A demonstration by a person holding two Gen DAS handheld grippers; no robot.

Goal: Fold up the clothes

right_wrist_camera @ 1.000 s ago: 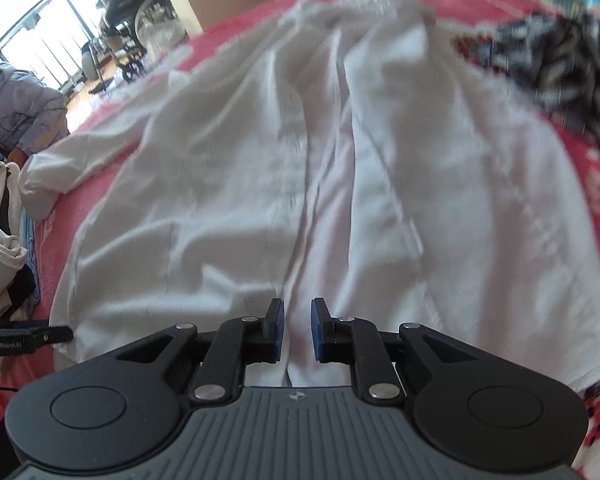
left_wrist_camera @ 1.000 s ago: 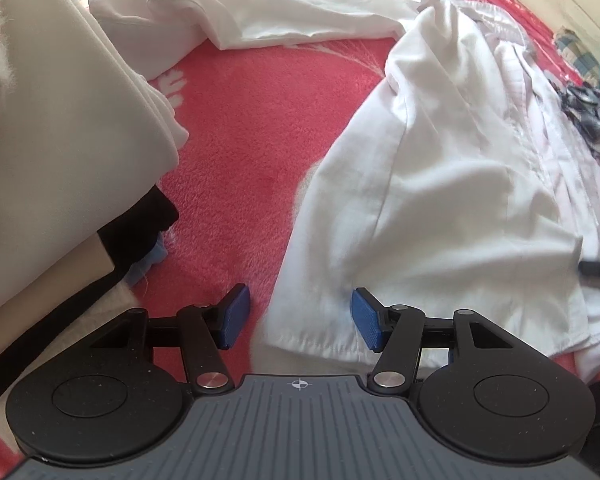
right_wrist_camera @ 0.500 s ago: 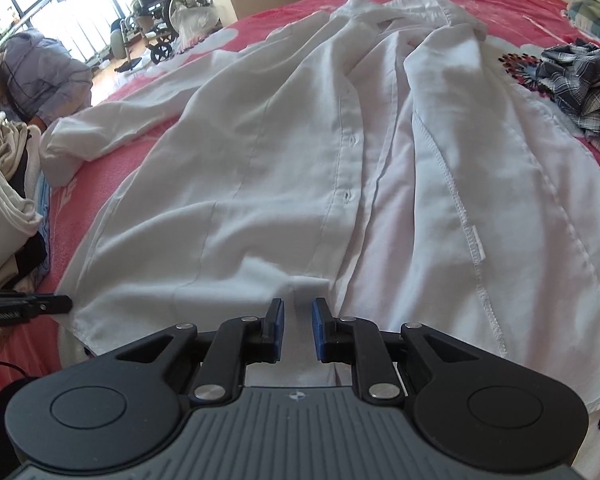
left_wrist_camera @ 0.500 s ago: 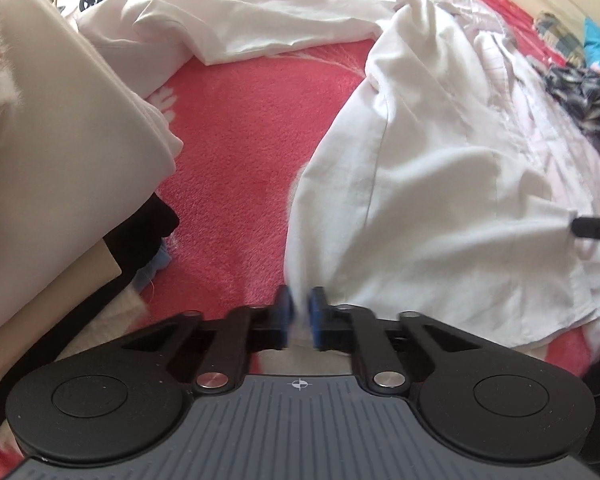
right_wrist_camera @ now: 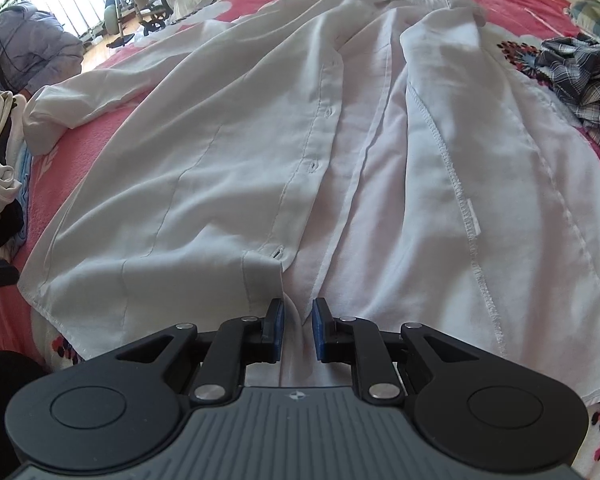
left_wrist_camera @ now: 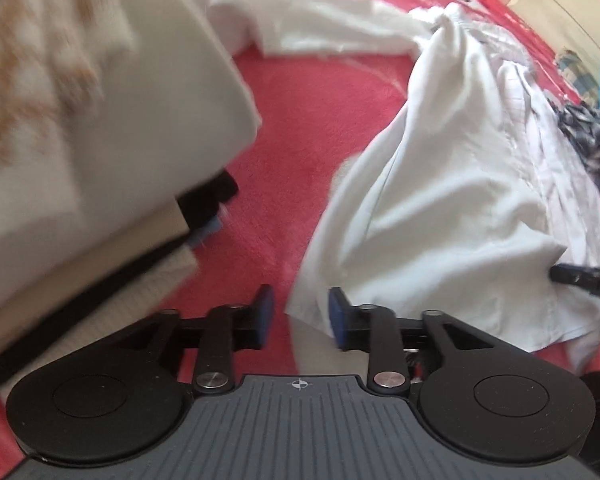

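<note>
since the earlier frame the left gripper (left_wrist_camera: 300, 316) has sprung apart again, its jaws just opening around the hem corner of the white button-up cotton shirt (right_wrist_camera: 320, 152), gripping nothing. the shirt lies spread on the red fleece blanket (left_wrist_camera: 320, 128). the right gripper (right_wrist_camera: 298, 330) stands narrowly apart over the front hem, unclamped.

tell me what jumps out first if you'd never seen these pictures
A white button-up shirt lies spread open, front up, over a bright red blanket and fills most of both views. Its hem sits right at the fingertips of the right hand-held gripper, while the left hand-held gripper, jaws apart, has the shirt's side edge between them. A stack of folded clothes stands at the left, and a crumpled plaid garment lies at the far right.
</note>
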